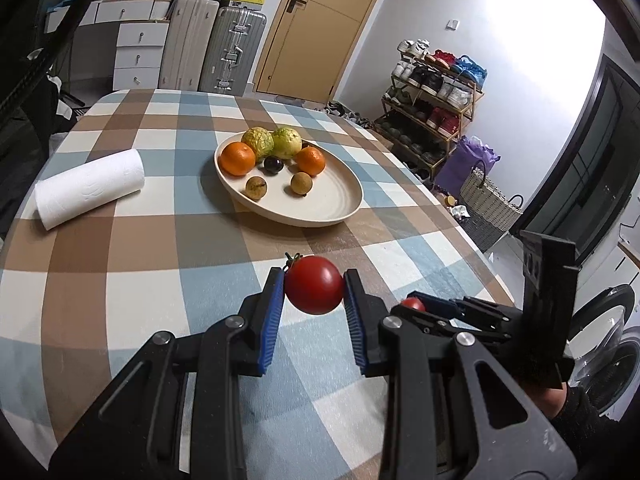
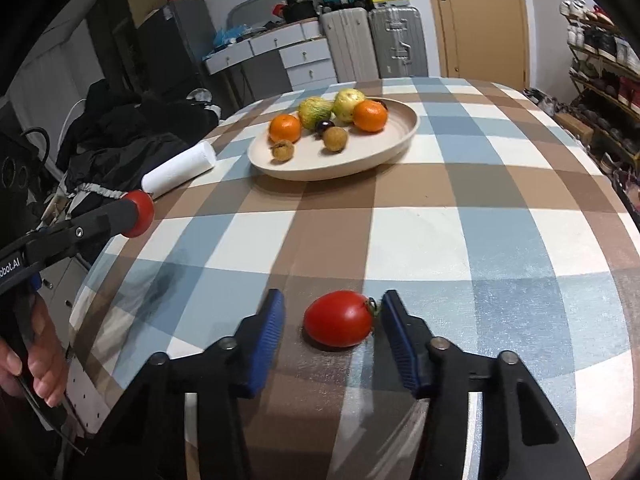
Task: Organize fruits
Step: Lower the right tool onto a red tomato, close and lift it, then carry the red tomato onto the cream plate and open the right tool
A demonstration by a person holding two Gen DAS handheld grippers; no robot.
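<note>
Tomato [image 1: 314, 290] sat clamped between the blue pads of the left gripper [image 1: 314, 292], lifted above the near part of the checked table [image 1: 160, 216] — stem end against the left pad. Farther toward the middle stood the cream plate [image 1: 320, 208] with oranges, guavas and small fruits, a paper towel roll [image 1: 89, 187] lying near the table's left edge. From the right wrist view, the right gripper [image 2: 332, 322] had its jaws spread wide around a second tomato [image 2: 338, 324] resting on the cloth near the table's near edge — the right pad just beside its stem, the left pad well apart.
</note>
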